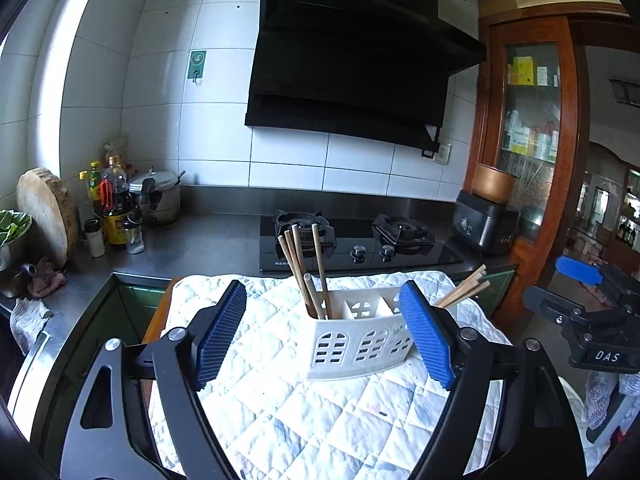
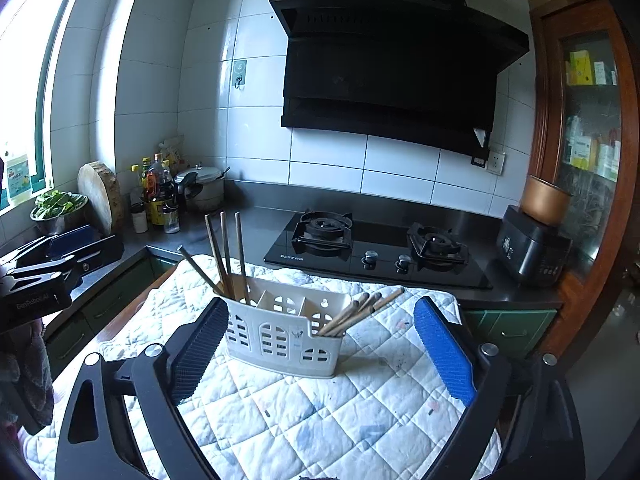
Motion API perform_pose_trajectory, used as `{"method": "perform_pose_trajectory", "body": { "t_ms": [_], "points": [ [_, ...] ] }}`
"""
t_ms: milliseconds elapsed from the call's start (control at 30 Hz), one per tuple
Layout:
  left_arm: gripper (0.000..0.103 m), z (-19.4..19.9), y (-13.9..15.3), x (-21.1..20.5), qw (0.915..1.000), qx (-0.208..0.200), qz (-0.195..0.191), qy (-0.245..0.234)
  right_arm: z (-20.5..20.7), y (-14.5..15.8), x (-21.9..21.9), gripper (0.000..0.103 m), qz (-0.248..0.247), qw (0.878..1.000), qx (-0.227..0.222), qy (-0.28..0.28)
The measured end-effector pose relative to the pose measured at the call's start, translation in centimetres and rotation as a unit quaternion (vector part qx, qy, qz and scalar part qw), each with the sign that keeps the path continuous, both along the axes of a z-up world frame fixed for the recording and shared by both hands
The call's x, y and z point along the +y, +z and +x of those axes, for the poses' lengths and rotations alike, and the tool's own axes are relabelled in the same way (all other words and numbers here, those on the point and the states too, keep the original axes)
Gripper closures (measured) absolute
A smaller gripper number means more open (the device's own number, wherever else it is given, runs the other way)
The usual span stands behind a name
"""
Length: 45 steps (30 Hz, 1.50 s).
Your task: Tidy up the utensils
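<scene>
Chopsticks (image 2: 224,256) stand in the left compartment of a white utensil holder (image 2: 280,336) on a quilted cloth (image 2: 320,412); more chopsticks (image 2: 360,312) lean from its right compartment. Left gripper (image 1: 324,336) and right gripper (image 2: 324,344) gape wide, empty. Sorting looks finished; nothing loose shows, though edges blur.

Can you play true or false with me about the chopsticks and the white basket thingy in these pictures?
1. The white plastic slotted utensil holder stands on a quilted white cloth. True.
2. All the wooden chopsticks sit in one compartment. False: one bunch stands at the left end, another leans out at the right end.
3. The left gripper is squeezing a chopstick. False: its jaws are open and hold nothing.
4. The right gripper is open. True.
5. A pot is cooking on the black gas stove. False: both burners are bare.
</scene>
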<state>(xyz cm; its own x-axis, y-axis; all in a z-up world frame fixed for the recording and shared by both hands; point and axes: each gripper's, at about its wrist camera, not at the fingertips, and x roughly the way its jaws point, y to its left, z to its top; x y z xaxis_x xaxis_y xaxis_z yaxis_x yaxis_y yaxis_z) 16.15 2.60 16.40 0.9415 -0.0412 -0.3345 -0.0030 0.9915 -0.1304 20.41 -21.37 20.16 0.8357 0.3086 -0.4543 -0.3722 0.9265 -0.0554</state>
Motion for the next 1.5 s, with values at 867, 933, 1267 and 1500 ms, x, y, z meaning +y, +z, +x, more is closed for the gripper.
{"method": "perform_pose_trajectory", "body": {
  "t_ms": [867,933,1267,1500],
  "points": [
    [0.012,-12.2,-5.4,-2.0,0.9993,0.026,0.015,0.023,-11.9,-5.7,-4.9,0.007,0.025,0.998,0.031,-0.042],
    [0.012,-12.8,-5.9,-2.0,0.9992,0.031,0.014,0.023,-12.5,-6.1,-5.3,0.007,0.032,0.998,0.035,-0.044],
    [0.012,-14.9,-7.4,-2.3,0.9982,0.048,0.025,0.026,-14.7,-7.6,-5.0,0.007,0.019,0.997,0.047,-0.054],
    [0.012,-15.5,-8.4,-2.1,0.9978,0.059,0.014,0.025,-15.6,-8.7,-5.2,0.007,0.012,0.997,0.055,-0.057]
  ]
}}
